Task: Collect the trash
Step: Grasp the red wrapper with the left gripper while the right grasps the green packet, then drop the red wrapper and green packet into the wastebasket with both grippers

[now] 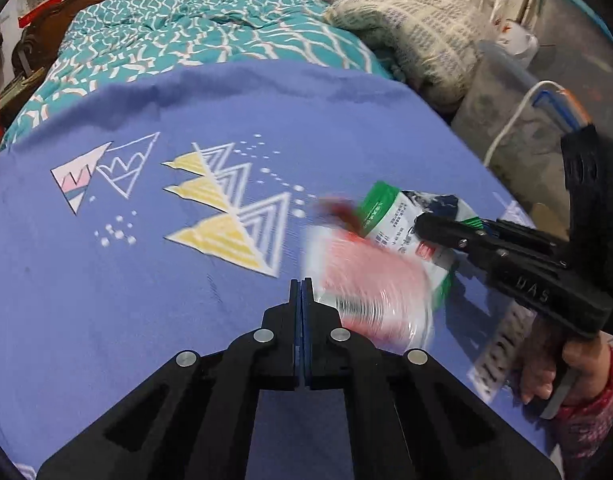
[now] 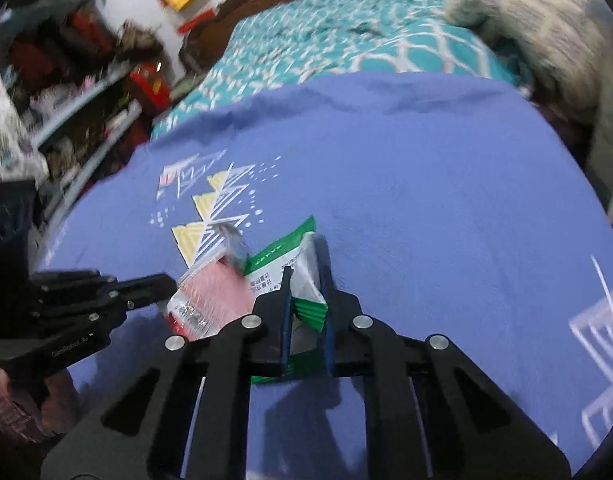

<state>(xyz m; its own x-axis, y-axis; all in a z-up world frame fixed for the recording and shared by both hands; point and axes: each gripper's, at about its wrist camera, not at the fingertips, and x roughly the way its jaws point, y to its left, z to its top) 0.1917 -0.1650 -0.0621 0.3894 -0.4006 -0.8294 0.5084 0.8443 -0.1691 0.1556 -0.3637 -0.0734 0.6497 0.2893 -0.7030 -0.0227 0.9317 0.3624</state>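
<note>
A green and white wrapper [image 2: 302,276] is crumpled between the fingers of my right gripper [image 2: 306,276], just above the blue patterned cloth [image 2: 426,200]. It also shows in the left wrist view [image 1: 402,220], with the right gripper [image 1: 430,224] closed on it. A red and clear plastic wrapper [image 1: 366,280] hangs, blurred, at the tip of my left gripper [image 1: 301,284], whose fingers are pressed together on its edge. In the right wrist view the red wrapper [image 2: 210,300] touches the left gripper's tip [image 2: 168,282] and lies against the green one.
The blue cloth [image 1: 106,280] covers the near part of a bed with a teal patterned quilt [image 1: 186,28]. A folded knit blanket [image 1: 418,36] lies at the far right. Shelves with clutter [image 2: 74,92] stand left of the bed. A clear storage bin [image 1: 526,92] is on the right.
</note>
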